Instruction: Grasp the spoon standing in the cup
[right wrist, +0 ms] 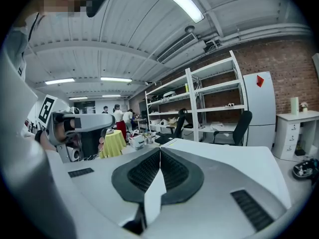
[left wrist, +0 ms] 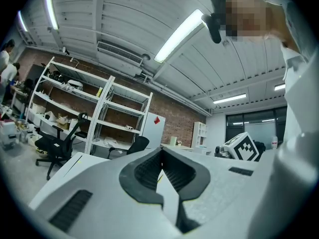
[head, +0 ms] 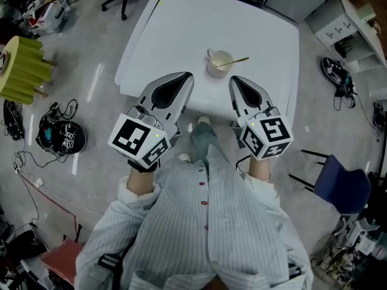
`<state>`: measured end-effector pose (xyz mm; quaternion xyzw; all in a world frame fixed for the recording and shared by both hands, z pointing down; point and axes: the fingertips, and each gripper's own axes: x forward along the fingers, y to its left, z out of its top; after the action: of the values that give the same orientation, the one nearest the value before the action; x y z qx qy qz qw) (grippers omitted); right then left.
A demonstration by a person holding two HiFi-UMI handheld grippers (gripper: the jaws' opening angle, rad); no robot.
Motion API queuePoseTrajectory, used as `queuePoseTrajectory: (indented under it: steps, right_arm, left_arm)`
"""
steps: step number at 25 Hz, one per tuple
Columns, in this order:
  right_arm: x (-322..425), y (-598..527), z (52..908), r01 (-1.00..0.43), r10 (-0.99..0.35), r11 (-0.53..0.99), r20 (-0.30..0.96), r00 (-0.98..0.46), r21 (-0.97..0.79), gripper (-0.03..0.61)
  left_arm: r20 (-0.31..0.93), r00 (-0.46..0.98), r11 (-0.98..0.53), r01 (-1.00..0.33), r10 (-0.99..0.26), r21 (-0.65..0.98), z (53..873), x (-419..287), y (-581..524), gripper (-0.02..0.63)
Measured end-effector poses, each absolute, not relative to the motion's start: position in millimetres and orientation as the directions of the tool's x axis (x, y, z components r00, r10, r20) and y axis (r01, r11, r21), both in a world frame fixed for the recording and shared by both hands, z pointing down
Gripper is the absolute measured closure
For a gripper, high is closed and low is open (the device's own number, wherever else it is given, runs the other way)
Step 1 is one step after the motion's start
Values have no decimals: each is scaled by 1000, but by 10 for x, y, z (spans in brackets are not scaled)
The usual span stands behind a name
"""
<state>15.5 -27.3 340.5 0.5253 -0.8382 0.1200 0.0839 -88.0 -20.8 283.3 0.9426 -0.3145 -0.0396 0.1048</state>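
A pale cup [head: 217,64] stands on the white table [head: 181,29], near its front edge. A gold-coloured spoon [head: 233,61] stands in the cup, its handle leaning out to the right. My left gripper [head: 188,77] is held just left of and nearer than the cup, with its jaws shut and nothing between them. My right gripper [head: 233,80] sits just right of and nearer than the cup, also shut and empty. Neither touches the cup. The left gripper view shows the left gripper [left wrist: 161,151] closed, and the right gripper view shows the right gripper [right wrist: 160,151] closed. Both views point over the room and show no cup.
A yellow-green stool [head: 21,68] and cables with a headset [head: 60,135] lie on the floor at left. A blue chair [head: 341,186] stands at right, an office chair base [head: 124,2] beyond the table. Metal shelves [left wrist: 89,113] line the brick wall.
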Motion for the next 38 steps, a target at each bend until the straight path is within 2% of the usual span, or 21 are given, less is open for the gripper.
queuePoseTrajectory:
  steps: [11, 22, 38]
  right_arm:
    - [659, -1237, 3371, -883, -830, 451, 301, -469, -133, 569]
    - [1171, -1725, 3328, -878, -833, 460, 277, -478, -133, 569]
    - [1302, -1900, 3268, -889, -847, 433, 269, -459, -151, 569]
  left_arm:
    - [22, 797, -772, -591, -604, 234, 2786, -281, -1148, 606]
    - [10, 787, -769, -606, -617, 203, 2737, 205, -1667, 606]
    - [26, 801, -782, -590, -598, 202, 2733, 321, -1918, 606]
